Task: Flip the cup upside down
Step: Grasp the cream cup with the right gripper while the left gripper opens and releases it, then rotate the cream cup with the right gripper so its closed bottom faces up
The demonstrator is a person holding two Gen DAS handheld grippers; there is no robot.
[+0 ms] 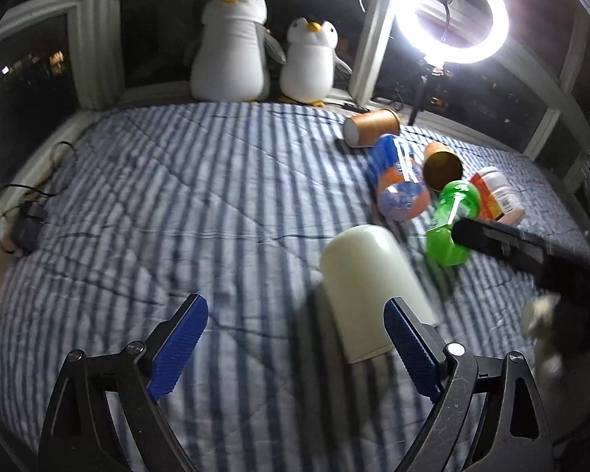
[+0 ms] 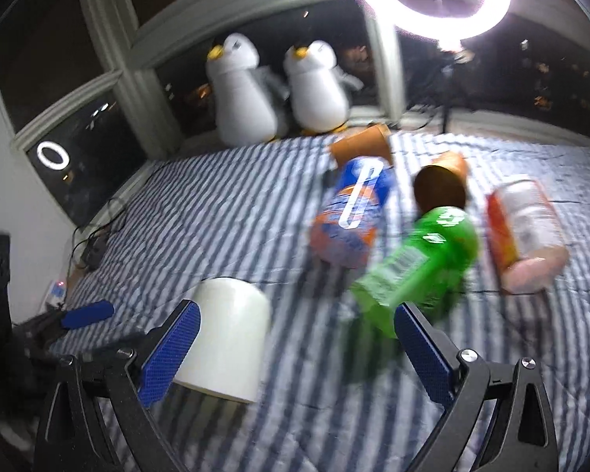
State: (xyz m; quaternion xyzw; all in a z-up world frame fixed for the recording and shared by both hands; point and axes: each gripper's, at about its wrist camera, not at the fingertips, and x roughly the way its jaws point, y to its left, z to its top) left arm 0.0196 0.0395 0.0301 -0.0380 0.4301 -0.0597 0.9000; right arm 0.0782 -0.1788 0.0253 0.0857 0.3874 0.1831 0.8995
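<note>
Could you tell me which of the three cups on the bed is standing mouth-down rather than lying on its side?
The white cup, nearest the left gripper, stands mouth-down; both brown paper cups lie on their sides farther back.

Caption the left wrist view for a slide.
Open left tongs beside a white cup standing rim-down on a striped quilt.

Two penguins (image 1: 232, 43) (image 1: 310, 63), three cups (image 1: 369, 287) (image 1: 371, 126) (image 1: 442, 167), three bottles (image 1: 399, 185) (image 1: 450, 222) (image 1: 497, 194).

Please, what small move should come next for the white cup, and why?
Probably none on the cup: draw both grippers back. The plain white cup already stands closed end up on the striped blue-and-white quilt, and the left gripper and right gripper are open.
</note>
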